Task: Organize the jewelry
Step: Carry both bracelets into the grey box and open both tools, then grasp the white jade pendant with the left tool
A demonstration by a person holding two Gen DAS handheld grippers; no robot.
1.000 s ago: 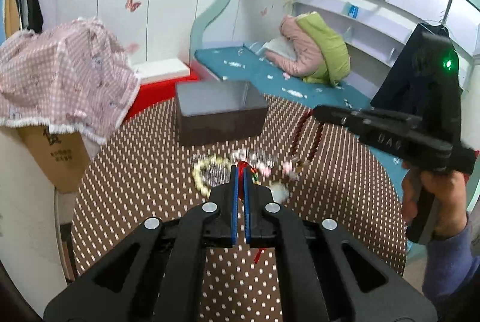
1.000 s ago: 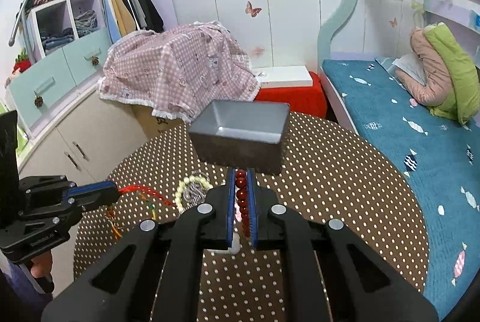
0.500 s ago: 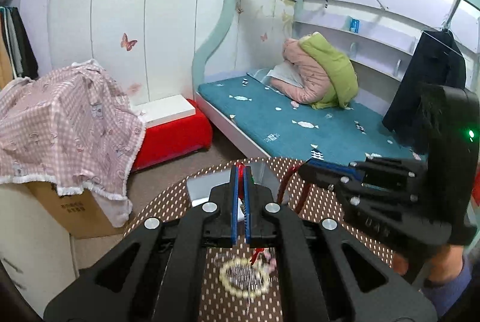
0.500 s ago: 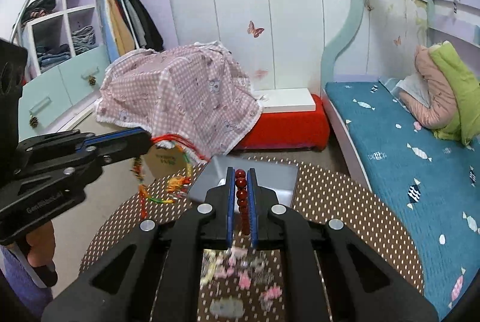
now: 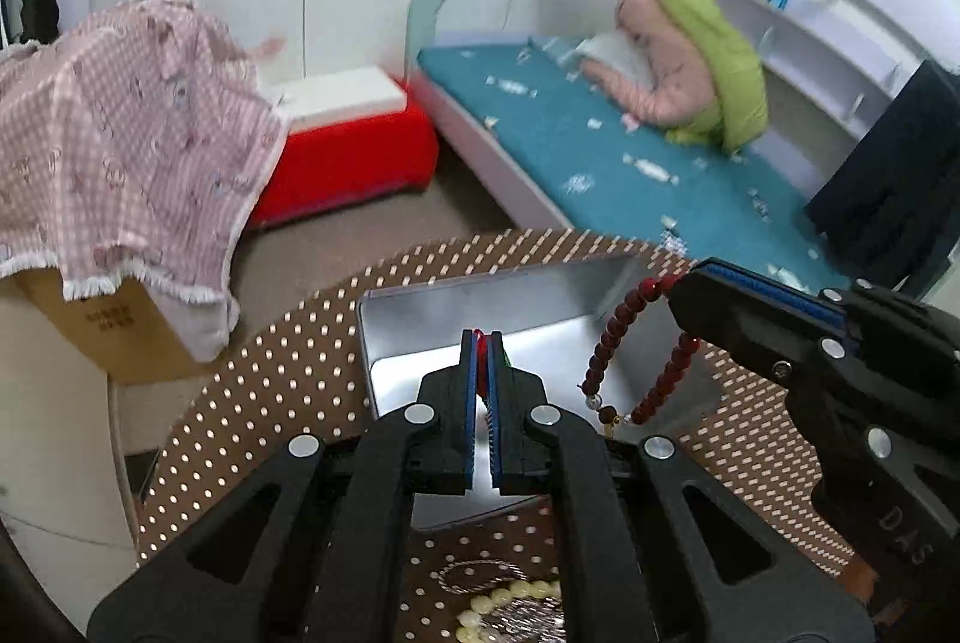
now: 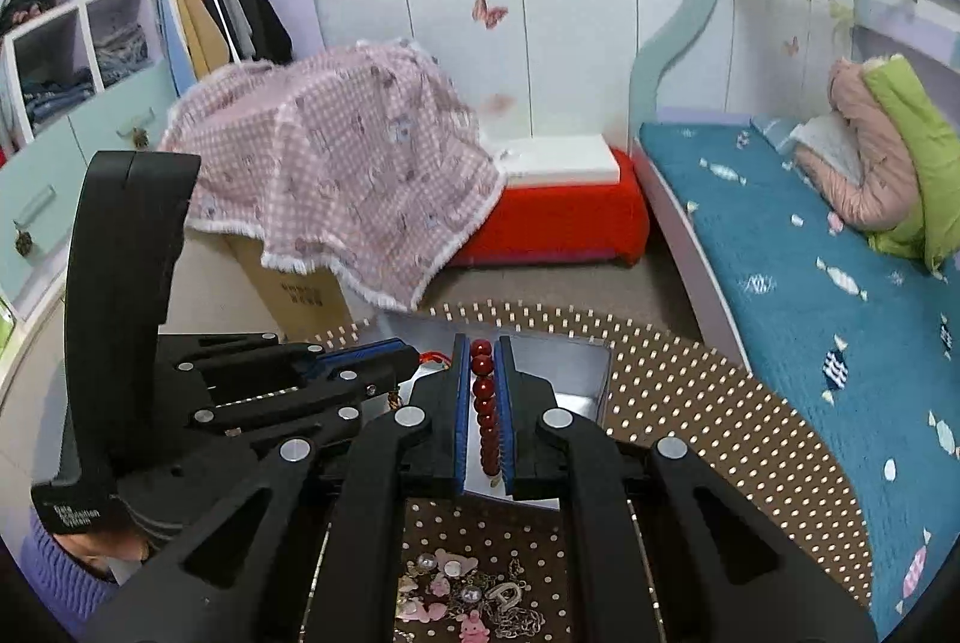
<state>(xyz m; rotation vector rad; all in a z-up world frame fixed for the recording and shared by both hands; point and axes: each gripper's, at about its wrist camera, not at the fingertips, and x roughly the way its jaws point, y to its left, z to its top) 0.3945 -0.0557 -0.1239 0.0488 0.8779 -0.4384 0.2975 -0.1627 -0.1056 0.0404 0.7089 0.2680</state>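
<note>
An open silver tin (image 5: 420, 325) stands on the brown dotted round table (image 5: 270, 403). Directly above the tin, my left gripper (image 5: 480, 343) is shut on a red cord bracelet (image 5: 479, 337), of which only a sliver shows between the pads. My right gripper (image 5: 681, 283) comes in from the right with a dark red bead bracelet (image 5: 630, 355) dangling over the tin's right side. In the right wrist view, the right gripper (image 6: 482, 343) is shut on that bead bracelet (image 6: 483, 391) above the tin (image 6: 579, 367). The left gripper (image 6: 414, 358) is close on its left, with the red cord (image 6: 431, 356) at its tip.
More jewelry lies on the table nearer to me: a cream bead bracelet (image 5: 510, 595) and pink charms with chains (image 6: 462, 595). Beyond the table are a cloth-covered cardboard box (image 6: 336, 175), a red and white box (image 6: 564, 205) and a teal bed (image 6: 810, 253).
Both grippers have carried their bracelets up from the jewelry pile and forward over the tin. The tin now lies right under the fingertips and the pile sits below the grippers' bodies.
</note>
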